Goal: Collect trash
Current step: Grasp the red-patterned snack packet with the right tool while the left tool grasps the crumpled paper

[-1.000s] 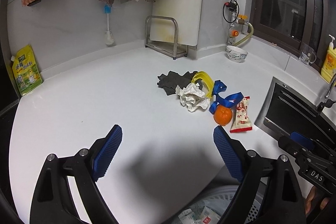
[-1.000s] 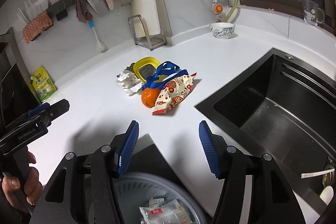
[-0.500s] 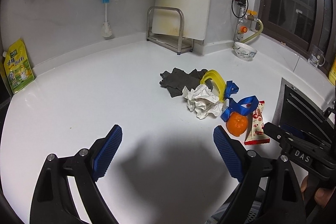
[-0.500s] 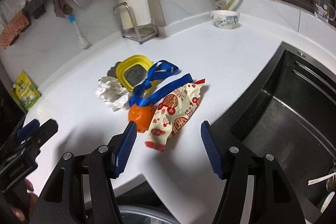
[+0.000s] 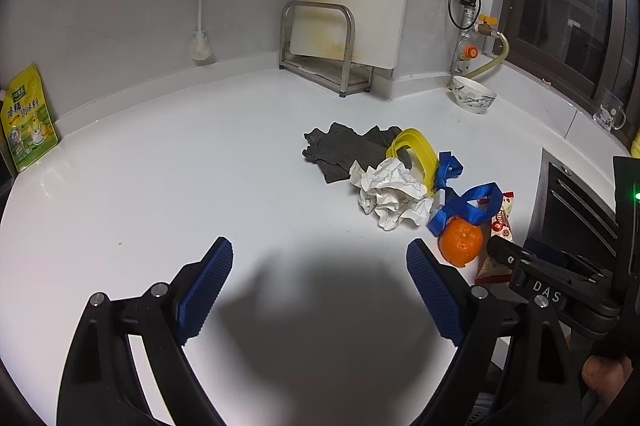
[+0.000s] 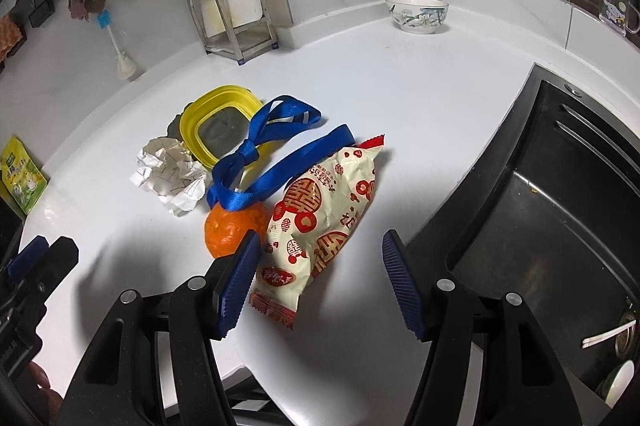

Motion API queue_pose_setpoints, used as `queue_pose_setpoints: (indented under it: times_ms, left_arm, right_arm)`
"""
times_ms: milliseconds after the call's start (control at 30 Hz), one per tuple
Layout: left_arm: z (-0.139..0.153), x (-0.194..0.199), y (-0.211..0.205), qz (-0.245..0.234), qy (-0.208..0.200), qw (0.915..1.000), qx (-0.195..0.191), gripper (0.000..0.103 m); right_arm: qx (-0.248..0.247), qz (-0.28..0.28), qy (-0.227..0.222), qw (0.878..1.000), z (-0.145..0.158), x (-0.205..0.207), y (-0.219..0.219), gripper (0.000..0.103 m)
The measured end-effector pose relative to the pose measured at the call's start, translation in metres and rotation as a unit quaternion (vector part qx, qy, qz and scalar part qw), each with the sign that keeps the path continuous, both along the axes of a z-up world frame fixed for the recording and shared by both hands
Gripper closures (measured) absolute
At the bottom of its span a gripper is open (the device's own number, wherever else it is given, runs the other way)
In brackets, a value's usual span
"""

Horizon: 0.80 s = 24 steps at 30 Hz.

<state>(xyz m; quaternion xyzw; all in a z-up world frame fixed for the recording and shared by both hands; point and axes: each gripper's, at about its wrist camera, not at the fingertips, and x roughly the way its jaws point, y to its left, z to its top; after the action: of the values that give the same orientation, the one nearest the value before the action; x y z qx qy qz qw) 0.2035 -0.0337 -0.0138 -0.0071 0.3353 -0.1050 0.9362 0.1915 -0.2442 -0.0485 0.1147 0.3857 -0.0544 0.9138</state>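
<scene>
A pile of trash lies on the white counter: a red-and-white snack wrapper, an orange, a blue ribbon, crumpled paper, a yellow lid and a dark rag. My right gripper is open, its jaws on either side of the wrapper's near end. My left gripper is open and empty, over bare counter to the left of the orange and crumpled paper.
A black sink is set into the counter on the right. A bowl, a metal rack with a cutting board, a brush and a yellow pouch stand along the back wall.
Both grippers moved forward from above the waste basket toward the trash pile. The right gripper has come down around the snack wrapper. The basket has dropped out of view.
</scene>
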Motion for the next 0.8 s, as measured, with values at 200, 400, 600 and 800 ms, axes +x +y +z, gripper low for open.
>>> queue_pose_setpoints:
  times_ms: [200, 400, 600, 800]
  left_arm:
    - [-0.002, 0.007, -0.007, -0.001, 0.007, 1.0000, -0.006, 0.016]
    - [-0.004, 0.015, -0.013, 0.000, 0.017, 0.9998, -0.011, 0.016]
    - [-0.006, 0.021, -0.019, 0.002, 0.022, 0.9997, -0.012, 0.016]
    - [-0.003, 0.030, -0.027, 0.003, 0.020, 0.9997, -0.014, 0.016]
  right_arm:
    - [-0.011, 0.007, -0.001, 1.000, 0.000, 0.002, -0.007, 0.056]
    - [-0.012, 0.029, -0.002, 1.000, 0.003, 0.004, -0.012, 0.077]
    - [-0.004, 0.039, -0.019, 0.999, 0.006, 0.000, -0.015, 0.087]
    - [0.010, 0.043, -0.034, 0.998, 0.010, -0.005, -0.021, 0.090]
